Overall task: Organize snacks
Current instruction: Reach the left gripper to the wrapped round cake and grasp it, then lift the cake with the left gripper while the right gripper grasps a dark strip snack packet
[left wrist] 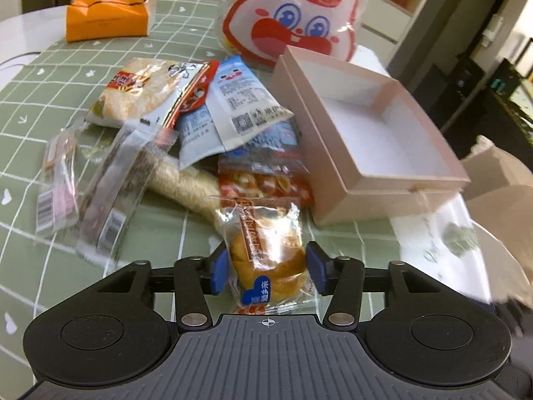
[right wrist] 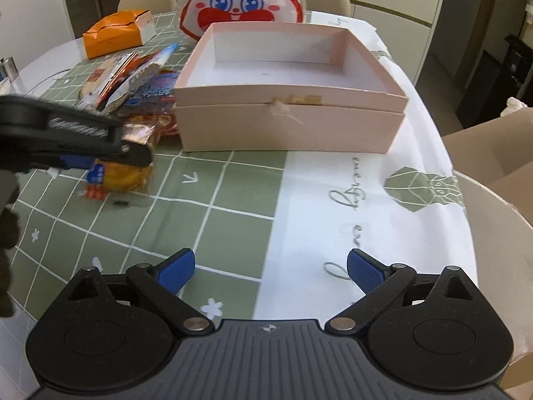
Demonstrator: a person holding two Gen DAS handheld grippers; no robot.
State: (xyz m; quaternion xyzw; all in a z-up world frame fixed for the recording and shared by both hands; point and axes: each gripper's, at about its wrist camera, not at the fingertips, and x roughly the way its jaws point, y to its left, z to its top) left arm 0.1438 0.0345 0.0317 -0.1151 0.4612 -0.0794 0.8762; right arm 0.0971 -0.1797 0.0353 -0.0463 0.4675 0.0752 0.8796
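A pile of wrapped snacks [left wrist: 186,123] lies on the green checked tablecloth, left of an open, empty pink box [left wrist: 373,133]. My left gripper [left wrist: 268,273] has its blue pads on both sides of a wrapped yellow cake [left wrist: 269,260] at the pile's near end and is shut on it. In the right wrist view the left gripper [right wrist: 100,158] holds that cake [right wrist: 123,175] left of the pink box [right wrist: 286,100]. My right gripper [right wrist: 269,271] is open and empty above the cloth, in front of the box.
A large rabbit-face bag [left wrist: 299,13] stands behind the box. An orange carton [left wrist: 110,13] sits at the far left of the table. A cardboard box [right wrist: 496,153] is off the table's right edge. Chairs stand behind the table.
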